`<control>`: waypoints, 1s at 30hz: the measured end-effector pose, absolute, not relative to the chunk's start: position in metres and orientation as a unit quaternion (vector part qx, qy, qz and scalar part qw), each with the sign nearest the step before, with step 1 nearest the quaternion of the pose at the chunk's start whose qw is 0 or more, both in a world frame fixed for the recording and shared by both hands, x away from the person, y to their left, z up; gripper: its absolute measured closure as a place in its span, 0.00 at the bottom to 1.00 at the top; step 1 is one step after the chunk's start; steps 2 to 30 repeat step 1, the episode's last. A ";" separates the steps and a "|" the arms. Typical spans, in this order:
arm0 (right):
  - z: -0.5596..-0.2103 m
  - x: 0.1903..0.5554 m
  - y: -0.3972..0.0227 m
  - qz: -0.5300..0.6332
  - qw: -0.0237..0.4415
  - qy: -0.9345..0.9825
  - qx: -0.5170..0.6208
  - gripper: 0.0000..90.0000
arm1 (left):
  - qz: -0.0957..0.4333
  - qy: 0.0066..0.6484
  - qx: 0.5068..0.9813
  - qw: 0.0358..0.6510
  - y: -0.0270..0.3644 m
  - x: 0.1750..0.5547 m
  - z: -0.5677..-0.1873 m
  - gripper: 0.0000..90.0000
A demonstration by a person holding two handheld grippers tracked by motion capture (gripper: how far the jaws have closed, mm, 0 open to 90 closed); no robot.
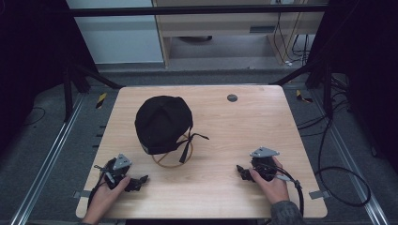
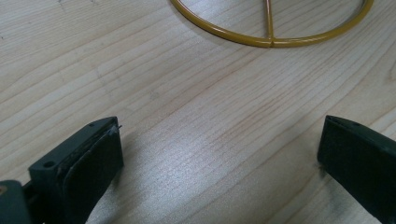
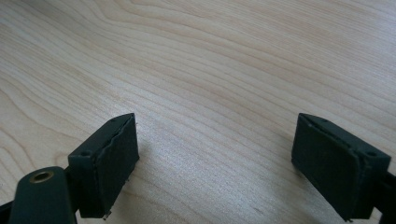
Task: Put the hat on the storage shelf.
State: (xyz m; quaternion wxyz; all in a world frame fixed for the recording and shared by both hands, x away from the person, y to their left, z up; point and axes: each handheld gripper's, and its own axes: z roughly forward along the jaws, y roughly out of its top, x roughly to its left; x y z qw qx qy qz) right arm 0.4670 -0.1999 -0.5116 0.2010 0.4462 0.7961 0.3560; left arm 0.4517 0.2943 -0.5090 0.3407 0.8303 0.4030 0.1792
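A black cap [image 1: 163, 123] sits on a yellow wire stand [image 1: 172, 159] near the middle-left of the wooden table [image 1: 234, 126]; black straps hang from it toward the right. The stand's ring base [image 2: 271, 39] lies ahead of my left gripper [image 2: 219, 154]. That left gripper [image 1: 136, 183] rests on the table near the front left, a little in front of the stand, jaws wide apart with nothing between them. My right gripper [image 1: 244, 172] rests at the front right, open over bare wood [image 3: 215, 154].
A small dark round disc [image 1: 232, 98] lies near the table's far edge. Cables [image 1: 338, 183] trail off the right side onto the floor. Black frame legs [image 1: 75, 79] stand beyond the table's far corners.
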 end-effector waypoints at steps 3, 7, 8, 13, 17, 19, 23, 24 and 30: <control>-0.512 0.467 -0.200 0.356 0.200 0.796 0.446 0.16 | 0.179 0.403 0.830 0.341 0.294 0.452 -0.509 0.00; -0.512 0.467 -0.200 0.356 0.200 0.796 0.446 0.16 | 0.179 0.403 0.830 0.341 0.294 0.452 -0.509 0.00; -0.512 0.467 -0.200 0.356 0.200 0.796 0.446 0.16 | 0.179 0.403 0.830 0.341 0.294 0.452 -0.509 0.00; -0.512 0.467 -0.200 0.356 0.200 0.796 0.446 0.16 | 0.179 0.403 0.830 0.341 0.294 0.452 -0.509 0.00; -0.512 0.467 -0.200 0.356 0.200 0.796 0.446 0.16 | 0.179 0.403 0.830 0.341 0.294 0.452 -0.509 0.00; -0.512 0.467 -0.200 0.356 0.200 0.796 0.446 0.16 | 0.179 0.403 0.830 0.341 0.294 0.452 -0.509 0.00; -0.512 0.467 -0.200 0.356 0.200 0.796 0.446 0.16 | 0.179 0.403 0.830 0.341 0.294 0.452 -0.509 0.00; -0.512 0.467 -0.200 0.356 0.200 0.796 0.446 0.16 | 0.179 0.403 0.830 0.341 0.294 0.452 -0.509 0.00; -0.512 0.467 -0.200 0.356 0.200 0.796 0.446 0.16 | 0.179 0.403 0.830 0.341 0.294 0.452 -0.509 0.00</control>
